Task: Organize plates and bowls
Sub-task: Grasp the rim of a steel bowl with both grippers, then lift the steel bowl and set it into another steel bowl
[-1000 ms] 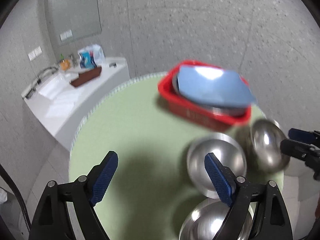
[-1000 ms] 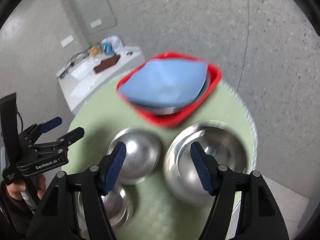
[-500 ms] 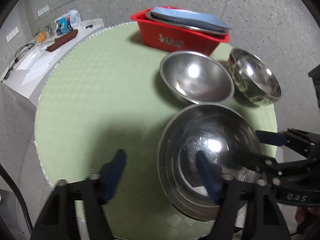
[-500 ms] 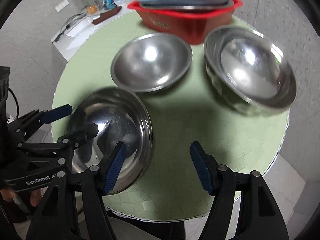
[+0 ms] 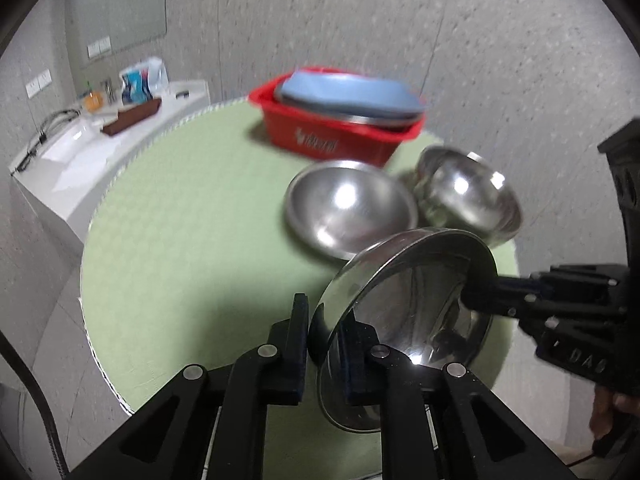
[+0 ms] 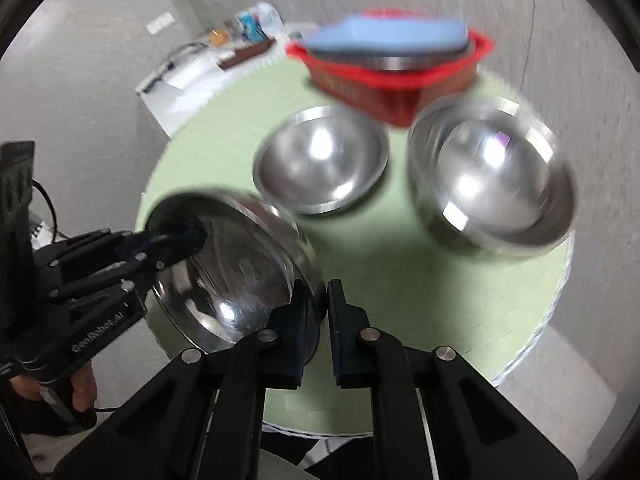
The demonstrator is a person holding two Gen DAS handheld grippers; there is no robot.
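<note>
Both grippers clamp opposite rims of a shiny steel bowl (image 5: 416,304): the left gripper (image 5: 326,344) and right gripper (image 6: 316,320) hold it tilted above the round green table (image 5: 192,240), two steel bowls (image 6: 322,170) and a red basket (image 5: 332,142) beyond.

A round table (image 5: 192,240) covered in a pale green checked cloth is seen, with a white scalloped trim at its edge. At the far left, beside the table, a white counter (image 5: 76,160) is set against a speckled grey wall (image 5: 460,40); on it a brown tray (image 5: 132,118), a blue-and-white bag (image 5: 138,80), a small orange item (image 5: 93,101) and a black cable (image 5: 52,122) are laid. White wall switches (image 5: 39,82) are mounted above the counter, below a large grey panel (image 5: 120,4).
</note>
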